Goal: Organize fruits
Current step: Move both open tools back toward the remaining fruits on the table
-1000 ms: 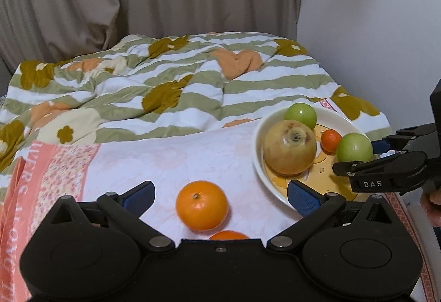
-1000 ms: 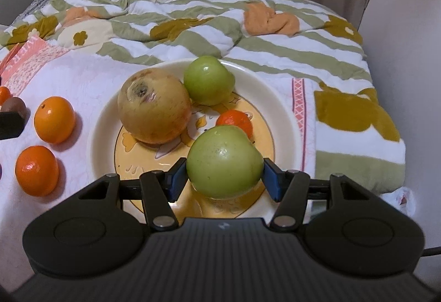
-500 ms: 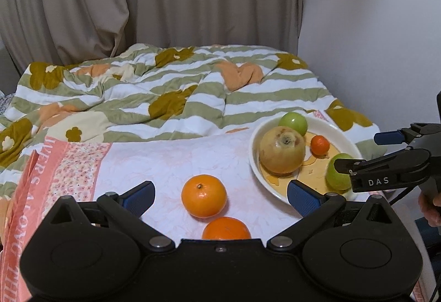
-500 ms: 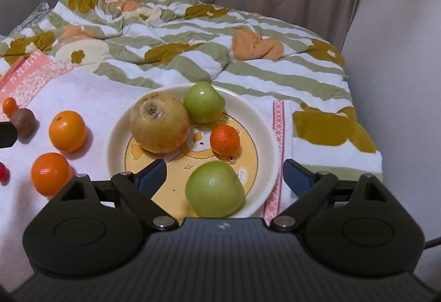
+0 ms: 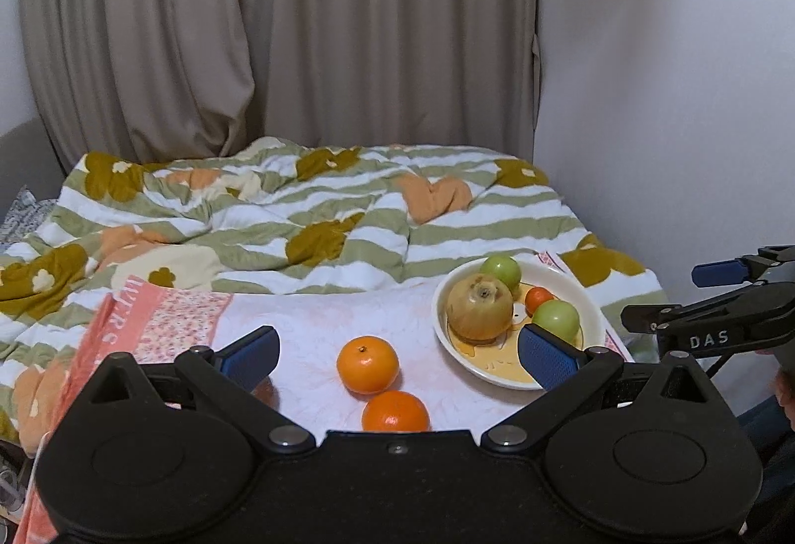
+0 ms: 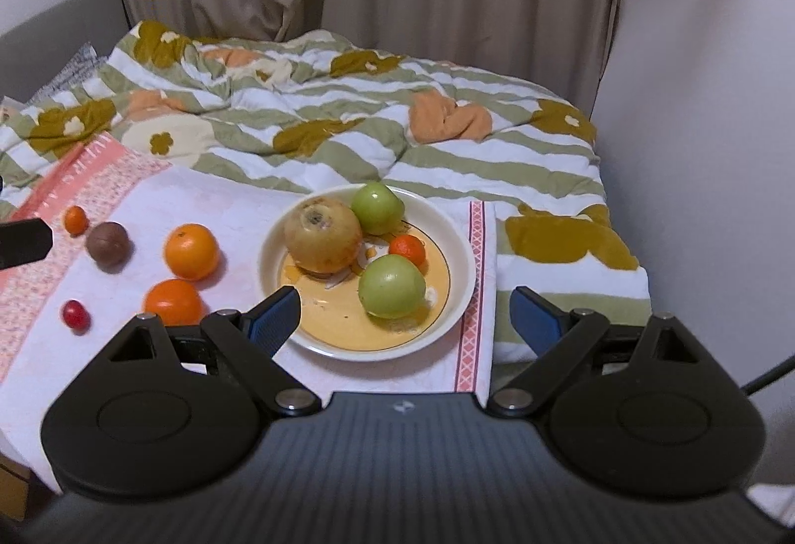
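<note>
My left gripper (image 5: 396, 357) and right gripper (image 6: 405, 313) both gape wide, empty; the plate (image 6: 459, 290) sits at frame centre.

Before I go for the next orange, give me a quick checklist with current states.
1. Right gripper open, holding nothing: ok.
2. Left gripper open, holding nothing: ok.
3. Near apple resting in plate, free of jaws: ok.
4. Oranges on cloth, unobstructed: ok.
5. Room left in plate for an orange: cannot tell, front looks bare.
6. Plate sitting level on soft bedding: cannot tell.
</note>
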The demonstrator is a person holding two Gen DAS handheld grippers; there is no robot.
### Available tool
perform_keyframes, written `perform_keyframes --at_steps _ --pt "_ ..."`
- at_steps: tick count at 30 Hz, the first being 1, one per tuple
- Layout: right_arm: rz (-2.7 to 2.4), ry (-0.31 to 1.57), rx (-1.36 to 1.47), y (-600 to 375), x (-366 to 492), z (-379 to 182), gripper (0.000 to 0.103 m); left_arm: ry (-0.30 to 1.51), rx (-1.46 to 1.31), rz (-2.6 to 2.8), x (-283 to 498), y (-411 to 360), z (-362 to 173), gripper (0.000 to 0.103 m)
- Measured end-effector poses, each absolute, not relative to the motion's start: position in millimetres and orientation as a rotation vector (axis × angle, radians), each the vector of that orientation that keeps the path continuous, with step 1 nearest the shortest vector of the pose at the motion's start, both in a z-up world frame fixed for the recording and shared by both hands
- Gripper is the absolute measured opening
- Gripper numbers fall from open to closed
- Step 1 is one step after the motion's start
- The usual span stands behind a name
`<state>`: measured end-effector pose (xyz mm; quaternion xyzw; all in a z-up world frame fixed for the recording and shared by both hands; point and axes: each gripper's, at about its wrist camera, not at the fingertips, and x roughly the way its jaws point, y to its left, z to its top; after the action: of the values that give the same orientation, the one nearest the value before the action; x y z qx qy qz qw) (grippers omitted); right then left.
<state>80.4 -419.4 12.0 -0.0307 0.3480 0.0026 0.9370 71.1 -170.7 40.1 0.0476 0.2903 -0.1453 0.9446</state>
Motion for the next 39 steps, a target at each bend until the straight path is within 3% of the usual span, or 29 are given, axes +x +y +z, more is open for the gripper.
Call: perform_keyframes --at_steps 12,30,36,39 --pt "0.078 0.731 -0.005 -379.9 40.2 15.2 0.103 0.595 0.116 -0.183 30.8 -119.7 34.6 0.103" --pt "-0.051 0.833 0.095 -300.1 32.9 -50.4 0.103 0.748 0.155 -0.289 71.6 -36.8 -45.2 0.101" --pt "-0.099 0.860 0.098 -284.8 42.4 -74.3 0.103 0.811 0.157 -0.372 99.4 -32.5 -72.5 0.091" --pt "-0.119 0.869 0.104 -281.9 45.8 -84.6 0.103 0.836 0.162 -0.410 110.2 -37.0 -84.1 0.080"
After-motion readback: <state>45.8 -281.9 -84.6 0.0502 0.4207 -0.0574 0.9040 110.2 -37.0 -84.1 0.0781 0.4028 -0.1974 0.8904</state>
